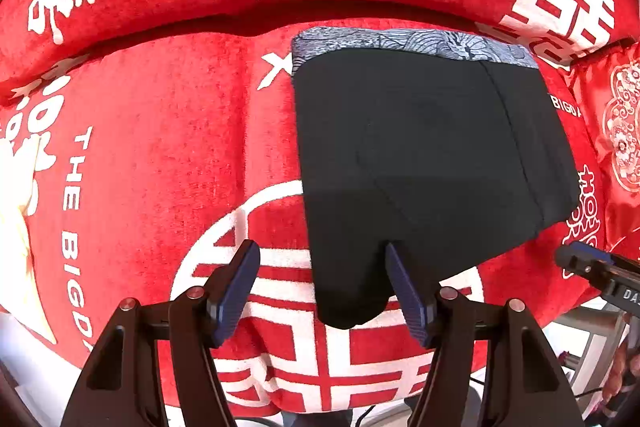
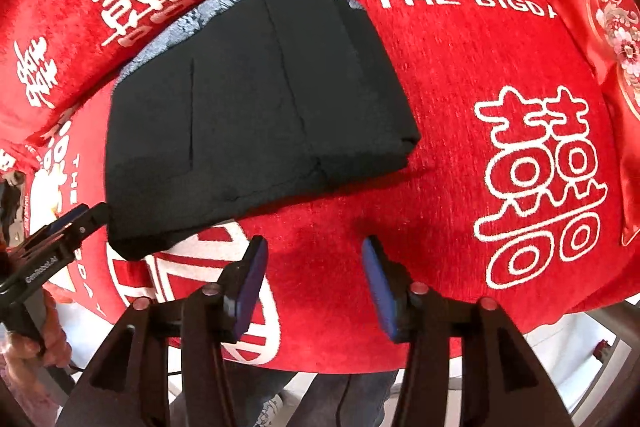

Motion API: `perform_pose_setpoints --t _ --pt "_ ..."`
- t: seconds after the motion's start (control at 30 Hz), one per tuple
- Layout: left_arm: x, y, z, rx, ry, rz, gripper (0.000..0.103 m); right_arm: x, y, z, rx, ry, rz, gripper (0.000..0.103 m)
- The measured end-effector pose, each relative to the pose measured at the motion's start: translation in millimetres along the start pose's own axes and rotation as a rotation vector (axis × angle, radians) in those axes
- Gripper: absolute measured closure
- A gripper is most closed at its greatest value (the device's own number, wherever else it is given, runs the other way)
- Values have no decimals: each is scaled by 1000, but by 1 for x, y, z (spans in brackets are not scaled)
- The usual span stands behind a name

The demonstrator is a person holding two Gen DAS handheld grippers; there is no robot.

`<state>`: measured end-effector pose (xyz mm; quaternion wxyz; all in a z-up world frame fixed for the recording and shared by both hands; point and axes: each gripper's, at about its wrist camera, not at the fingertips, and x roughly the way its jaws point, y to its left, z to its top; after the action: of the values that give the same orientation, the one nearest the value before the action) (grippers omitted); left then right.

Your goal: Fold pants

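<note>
Pants point(image 1: 432, 163): black, folded into compact stacked rectangle, patterned waistband at far edge; lying flat on red cushion point(image 1: 160, 147).
Left gripper point(image 1: 320, 279): fingers apart, empty, at near corner.
Right gripper point(image 2: 316, 275): fingers apart, empty, beside pants.
Status: folding looks done; nothing evidently left.

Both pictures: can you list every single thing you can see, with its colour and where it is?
pants: one, black with a grey patterned waistband, folded flat on the seat cover.
seat cover: one, red with white characters and letters, under the pants.
cushion: one, shiny red with a flower pattern, at the right edge.
left tongs: one pair, black with blue pads, open, over the pants' near corner.
right tongs: one pair, black with blue pads, open, over bare cover.
hand: one, holding the left tongs' handle.
</note>
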<state>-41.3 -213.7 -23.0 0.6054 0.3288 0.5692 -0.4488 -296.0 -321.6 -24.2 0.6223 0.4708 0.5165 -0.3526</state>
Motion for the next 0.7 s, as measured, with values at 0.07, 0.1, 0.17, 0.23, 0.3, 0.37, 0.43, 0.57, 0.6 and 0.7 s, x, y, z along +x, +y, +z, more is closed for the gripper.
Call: perform_pose_setpoints --t 0.07,0.1,0.17,0.23,0.3,0.37,0.43,0.57,0.6,0.7 --pt "1 1 0 -1 4 6 37 -3 3 1 -3 -8 8 48" --pt "1 1 0 -3 5 7 37 -4 5 1 -4 -12 12 48" --pt "2 1 0 -10 6 14 37 -7 7 2 -6 -17 24 48" --pt "2 -1 2 -14 3 23 37 -11 9 4 -11 -20 38 48" --pt "1 -1 4 -25 0 30 37 -13 10 7 -21 -20 48 48" --pt "0 1 8 -40 -6 35 37 -15 10 14 -33 -20 59 48" --pt "-2 3 13 -50 -18 46 37 -18 10 22 -47 -25 69 48" --pt "-5 5 28 -71 -25 85 37 -22 7 41 -77 -24 94 48" --pt "-5 5 30 -74 -27 85 37 -21 6 46 -83 -22 96 48" --pt "-3 -4 43 -68 -31 101 37 -20 2 59 -86 -19 116 48"
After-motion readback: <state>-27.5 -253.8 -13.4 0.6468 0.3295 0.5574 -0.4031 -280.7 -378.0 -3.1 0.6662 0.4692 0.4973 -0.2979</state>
